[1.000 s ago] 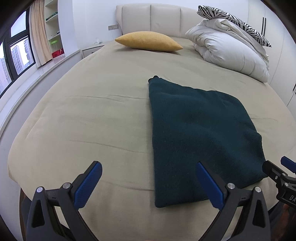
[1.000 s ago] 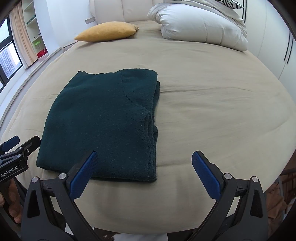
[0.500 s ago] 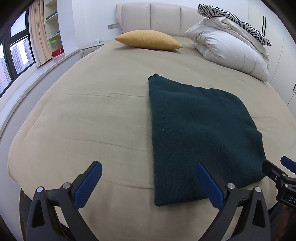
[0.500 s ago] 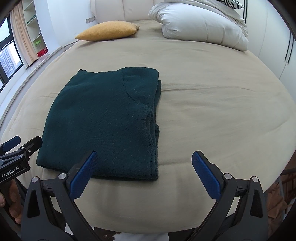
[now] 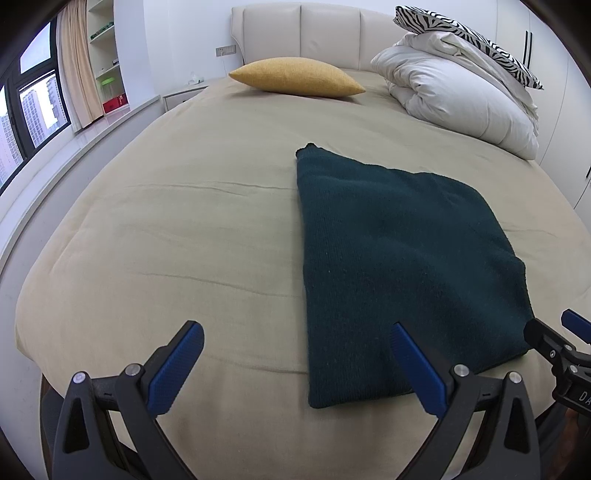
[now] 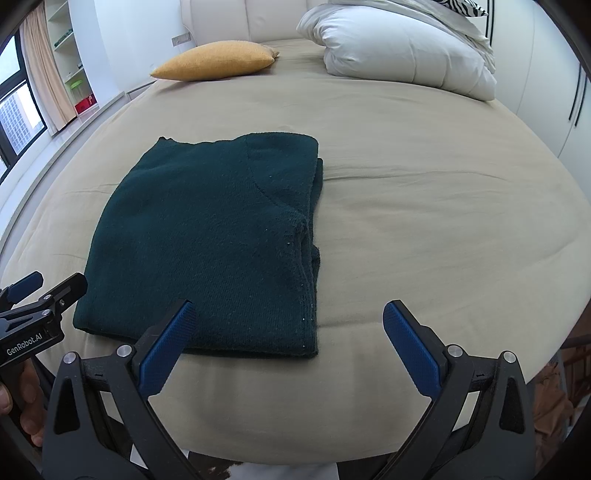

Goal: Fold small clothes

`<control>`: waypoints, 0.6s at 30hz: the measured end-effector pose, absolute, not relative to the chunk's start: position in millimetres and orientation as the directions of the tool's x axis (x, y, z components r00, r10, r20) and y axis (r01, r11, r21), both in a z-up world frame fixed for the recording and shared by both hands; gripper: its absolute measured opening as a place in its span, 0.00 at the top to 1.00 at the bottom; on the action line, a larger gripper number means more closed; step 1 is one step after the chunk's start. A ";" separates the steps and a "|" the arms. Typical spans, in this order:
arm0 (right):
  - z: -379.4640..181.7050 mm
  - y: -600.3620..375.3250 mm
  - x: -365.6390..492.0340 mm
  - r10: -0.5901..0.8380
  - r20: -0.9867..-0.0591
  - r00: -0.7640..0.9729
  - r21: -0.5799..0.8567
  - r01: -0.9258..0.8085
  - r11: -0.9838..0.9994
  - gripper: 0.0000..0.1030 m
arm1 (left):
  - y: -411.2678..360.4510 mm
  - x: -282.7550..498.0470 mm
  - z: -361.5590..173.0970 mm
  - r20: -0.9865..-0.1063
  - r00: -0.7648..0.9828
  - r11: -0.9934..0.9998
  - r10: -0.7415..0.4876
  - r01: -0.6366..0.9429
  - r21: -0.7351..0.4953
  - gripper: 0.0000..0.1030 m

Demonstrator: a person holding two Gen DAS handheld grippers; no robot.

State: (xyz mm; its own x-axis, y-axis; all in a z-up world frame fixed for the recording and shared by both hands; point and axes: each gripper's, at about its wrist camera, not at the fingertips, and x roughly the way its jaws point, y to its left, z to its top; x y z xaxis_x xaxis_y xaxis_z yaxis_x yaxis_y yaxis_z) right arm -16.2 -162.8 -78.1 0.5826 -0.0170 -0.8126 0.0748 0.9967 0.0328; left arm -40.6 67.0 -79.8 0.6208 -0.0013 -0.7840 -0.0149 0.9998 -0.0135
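Observation:
A dark green knit garment lies folded into a flat rectangle on the beige bed; it also shows in the right wrist view. My left gripper is open and empty, held off the bed's near edge, just short of the garment's near left corner. My right gripper is open and empty, held just short of the garment's near right corner. Each gripper shows at the edge of the other's view: the right one and the left one.
A yellow pillow lies near the headboard. A white duvet with a zebra pillow on top sits at the far right. A window ledge runs along the left. Wardrobe doors stand at the right.
Both grippers have drawn back slightly toward the bed's near edge. The garment has not moved.

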 end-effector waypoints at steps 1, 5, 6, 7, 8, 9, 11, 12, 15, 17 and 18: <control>-78.1 -162.7 -16.2 -0.017 -0.813 0.582 0.033 0.076 0.997 0.00 | 66.8 -40.4 -79.4 -0.784 0.621 1.000 -0.002 -0.015 -0.014 0.00; -79.0 -160.5 -17.5 -0.015 -0.813 0.581 0.035 0.075 0.997 0.00 | 67.1 -40.3 -79.3 -0.784 0.621 1.000 -0.002 -0.015 -0.014 0.00; -79.0 -160.2 -17.6 -0.015 -0.813 0.582 0.035 0.074 0.997 0.00 | 67.0 -41.2 -80.0 -0.783 0.622 1.000 -0.002 -0.015 -0.015 0.00; -78.9 -160.2 -17.7 -0.015 -0.813 0.581 0.035 0.073 0.997 0.00 | 67.1 -41.3 -80.1 -0.783 0.622 1.000 -0.002 -0.015 -0.014 0.00; -78.8 -159.7 -17.9 -0.014 -0.813 0.582 0.035 0.072 0.997 0.00 | 67.1 -41.2 -80.1 -0.783 0.621 1.000 -0.001 -0.015 -0.014 0.00; -79.0 -159.6 -18.0 -0.014 -0.814 0.581 0.035 0.073 0.997 0.00 | 67.3 -41.2 -80.1 -0.784 0.621 1.000 -0.002 -0.015 -0.014 0.00; -79.0 -159.1 -18.2 -0.015 -0.814 0.581 0.035 0.074 0.997 0.00 | 67.4 -41.4 -80.3 -0.784 0.621 1.000 -0.002 -0.015 -0.015 0.00; -79.0 -159.2 -18.1 -0.015 -0.814 0.581 0.035 0.074 0.997 0.00 | 67.3 -41.6 -80.4 -0.783 0.621 1.000 -0.002 -0.015 -0.014 0.00; -79.1 -159.1 -18.0 -0.015 -0.814 0.581 0.034 0.074 0.997 0.00 | 67.4 -41.2 -80.0 -0.784 0.621 1.000 -0.001 -0.015 -0.014 0.00; -79.1 -158.9 -18.0 -0.015 -0.814 0.581 0.035 0.074 0.997 0.00 | 67.7 -40.9 -79.9 -0.784 0.621 1.000 -0.002 -0.014 -0.014 0.00; -78.8 -158.2 -18.3 -0.015 -0.814 0.581 0.034 0.074 0.997 0.00 | 67.6 -41.0 -80.0 -0.784 0.621 1.000 -0.002 -0.014 -0.014 0.00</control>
